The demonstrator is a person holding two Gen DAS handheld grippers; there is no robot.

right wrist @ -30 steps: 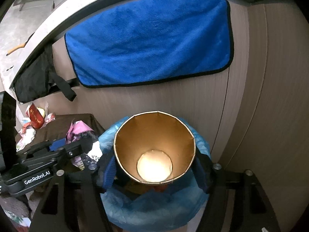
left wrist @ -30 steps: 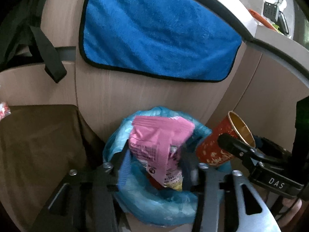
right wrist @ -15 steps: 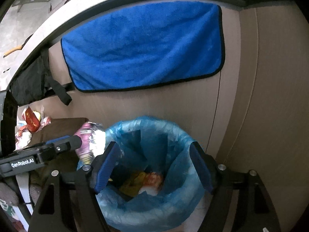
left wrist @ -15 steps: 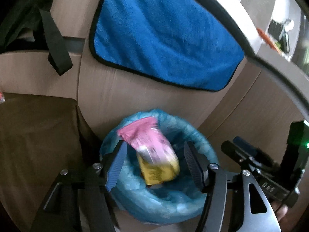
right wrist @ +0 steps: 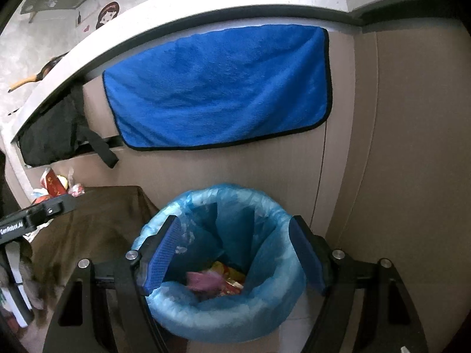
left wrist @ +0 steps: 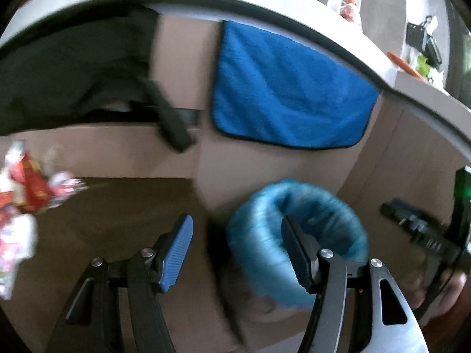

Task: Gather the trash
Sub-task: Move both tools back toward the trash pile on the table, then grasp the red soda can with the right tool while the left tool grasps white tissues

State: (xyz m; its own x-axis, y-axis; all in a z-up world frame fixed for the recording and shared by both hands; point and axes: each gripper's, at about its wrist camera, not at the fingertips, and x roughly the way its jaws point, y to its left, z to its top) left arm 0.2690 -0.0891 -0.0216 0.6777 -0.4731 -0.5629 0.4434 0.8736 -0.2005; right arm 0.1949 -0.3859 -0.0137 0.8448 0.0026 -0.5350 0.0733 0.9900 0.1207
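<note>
Blue plastic lines the trash bin point(right wrist: 223, 267), which stands on the floor against the beige cabinet front point(right wrist: 253, 167), just right of a low table under a brown cloth point(right wrist: 97, 220). Your right gripper point(right wrist: 235, 256) hangs over the bin's mouth with its jaws spread wide and nothing between them; they have just been opening. Down in the liner you can see a pink wrapper point(right wrist: 206, 282) lying beside yellow and red scraps point(right wrist: 232, 278).

Your left gripper point(left wrist: 238, 253) is also spread apart and empty, its jaws having just opened too. In its blurred view the bin point(left wrist: 265, 223) sits behind its right finger, while its left finger hangs over the brown cloth point(left wrist: 117, 206). More litter, red and white wrappers point(left wrist: 26, 188), lies at the far left edge of that table.

A blue towel point(right wrist: 217, 88) hangs on the cabinet front above the bin, and a black bag point(right wrist: 50, 135) with a dangling strap hangs to its left, under the pale counter edge point(right wrist: 188, 20).
</note>
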